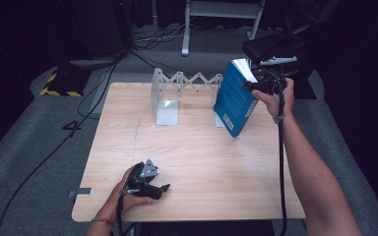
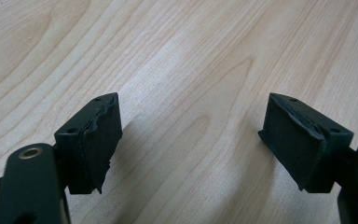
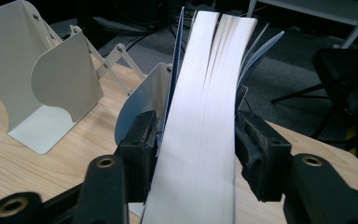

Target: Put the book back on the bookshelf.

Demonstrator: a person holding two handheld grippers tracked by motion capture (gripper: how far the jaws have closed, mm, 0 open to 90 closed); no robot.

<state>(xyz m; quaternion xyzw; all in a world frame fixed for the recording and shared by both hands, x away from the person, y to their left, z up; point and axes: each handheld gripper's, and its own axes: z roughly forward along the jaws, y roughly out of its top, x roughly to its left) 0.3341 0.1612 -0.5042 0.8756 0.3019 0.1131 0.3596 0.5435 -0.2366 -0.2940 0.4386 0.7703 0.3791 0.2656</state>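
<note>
One blue book (image 1: 235, 98) stands tilted at the right end of the expandable metal bookend rack (image 1: 177, 91), its lower corner on the table (image 1: 197, 147) just in front of the rack's right plate, its top leaning away toward the table's far right edge. The right gripper (image 1: 262, 81) meets it at the upper edge, on the side away from the rack. In the right gripper view the book's white page block (image 3: 205, 121) runs up between the two black jaws, with the blue cover against the left pad; the right pad sits at the page edge, and the pages fan loose above it. The jaws are part-way apart and whether the pads press the book cannot be told from this angle. The right forearm stretches long from the near right corner of the table up to the rack, the hand wrapped around the gripper body with the cable trailing down along the arm.

The left gripper (image 1: 161, 187) lies well apart from the rack, near the table's front edge, held low in the left hand (image 1: 128, 194). Its jaws stand wide apart with bare wood between them.
</note>
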